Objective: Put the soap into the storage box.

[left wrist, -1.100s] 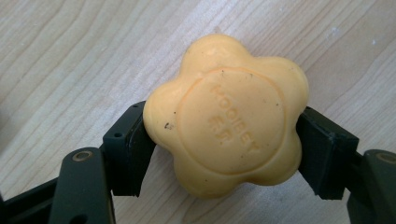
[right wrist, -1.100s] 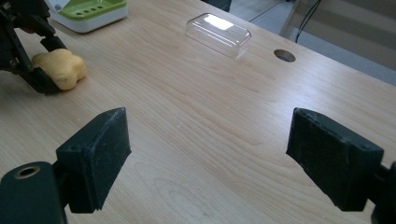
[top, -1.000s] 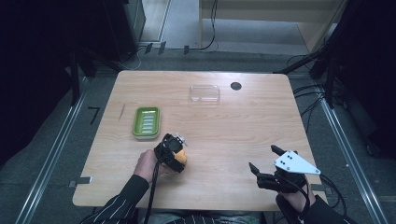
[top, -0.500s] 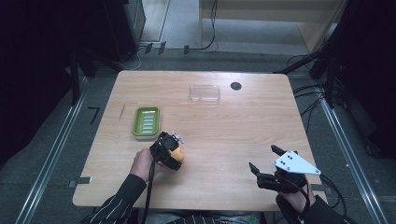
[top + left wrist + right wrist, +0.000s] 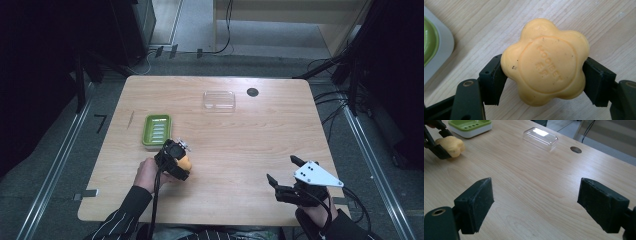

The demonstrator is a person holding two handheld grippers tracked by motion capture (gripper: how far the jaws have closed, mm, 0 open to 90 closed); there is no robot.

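Left gripper (image 5: 544,72) clamped on yellow flower-shaped soap (image 5: 545,61), embossed lettering unreadable, green soap dish (image 5: 157,130) just beside, right gripper (image 5: 536,202) jaws apart over bare table (image 5: 240,150).

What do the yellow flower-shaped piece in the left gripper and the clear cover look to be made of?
Flower-shaped piece: likely bar soap, matte and waxy, with embossed lettering and small dark specks. Clear cover: probably thin glossy plastic; the wood grain shows through it and light glints on its top.
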